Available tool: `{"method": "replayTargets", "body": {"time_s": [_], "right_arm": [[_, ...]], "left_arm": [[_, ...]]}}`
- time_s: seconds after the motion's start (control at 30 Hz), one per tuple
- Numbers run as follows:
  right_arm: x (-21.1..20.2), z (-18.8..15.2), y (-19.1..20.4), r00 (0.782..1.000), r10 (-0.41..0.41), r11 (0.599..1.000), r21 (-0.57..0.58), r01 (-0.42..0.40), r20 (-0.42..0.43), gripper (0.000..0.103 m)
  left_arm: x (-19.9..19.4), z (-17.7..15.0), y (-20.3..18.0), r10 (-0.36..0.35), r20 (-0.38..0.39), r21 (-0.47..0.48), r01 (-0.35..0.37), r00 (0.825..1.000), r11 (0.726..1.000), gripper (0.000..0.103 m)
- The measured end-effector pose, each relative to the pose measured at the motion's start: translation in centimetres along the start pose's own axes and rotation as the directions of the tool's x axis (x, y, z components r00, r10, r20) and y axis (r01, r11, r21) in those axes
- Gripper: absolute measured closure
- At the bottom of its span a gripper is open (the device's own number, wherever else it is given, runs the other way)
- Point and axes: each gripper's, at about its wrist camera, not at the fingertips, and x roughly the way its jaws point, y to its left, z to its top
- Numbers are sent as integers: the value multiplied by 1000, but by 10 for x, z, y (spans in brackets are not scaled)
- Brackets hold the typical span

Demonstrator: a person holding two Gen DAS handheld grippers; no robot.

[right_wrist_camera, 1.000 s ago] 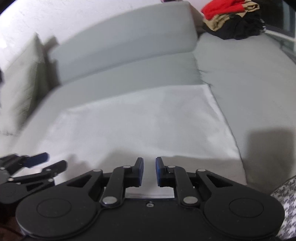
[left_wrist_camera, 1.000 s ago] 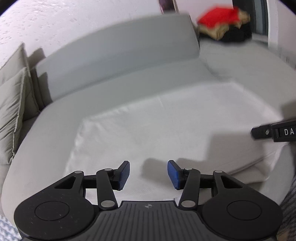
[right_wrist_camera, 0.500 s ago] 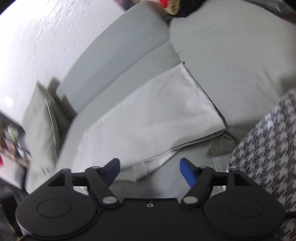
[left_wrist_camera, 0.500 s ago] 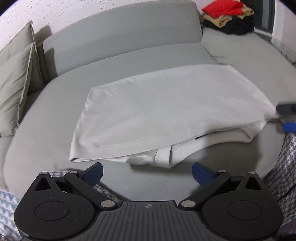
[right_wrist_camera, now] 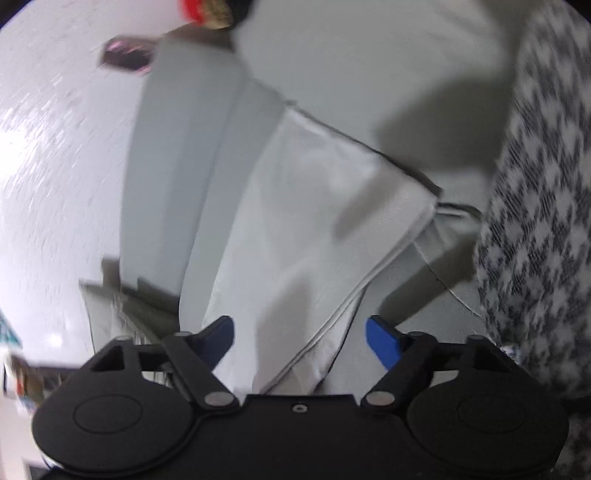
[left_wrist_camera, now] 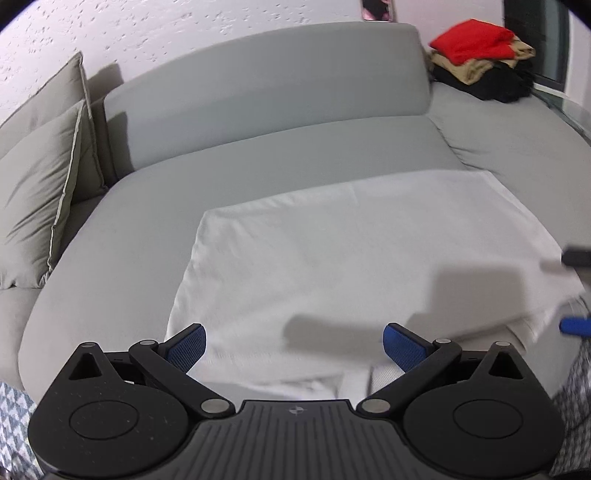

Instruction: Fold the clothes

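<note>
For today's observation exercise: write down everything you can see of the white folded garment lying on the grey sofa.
The white folded garment is soft, smooth fabric lying flat on the grey sofa seat, roughly rectangular. Its upper layer is folded over; a stitched hem and looser lower layers stick out at the near edge and right corner. Shadows fall across it. Neither open gripper grips it.

We see a grey sofa [left_wrist_camera: 280, 173] filling most of the left wrist view, its long back cushion [left_wrist_camera: 266, 85] set against a white textured wall [left_wrist_camera: 184, 33]. Left of that back cushion, two taupe pillows [left_wrist_camera: 37, 192] lean upright at the sofa's end. Right of it, the seat widens into a chaise [left_wrist_camera: 517, 136]. Beyond the chaise's far corner stands a dark window frame [left_wrist_camera: 535, 33]. Soft shadows fall behind the pillows.
</note>
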Motion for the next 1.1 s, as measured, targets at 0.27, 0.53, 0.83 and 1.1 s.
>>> {"method": "replayTargets", "body": {"time_s": [0.27,0.53,0.83,1.1], "right_arm": [[5,6,-15,997,10,999,39,-13,72,47],[16,7,-26,993,72,993,89,-80,94,55],[26,5,-27,974,90,992,63,-105,209,60],[29,17,-25,937,7,1000,23,-15,349,65]], "left_arm": [[35,3,23,-53,-67,-148,43,996,988,1],[47,-10,34,-77,-120,-185,54,990,981,1],[56,-5,76,-27,-62,-241,11,998,971,4],[66,-26,110,-41,-157,-272,-4,987,962,1]]}}
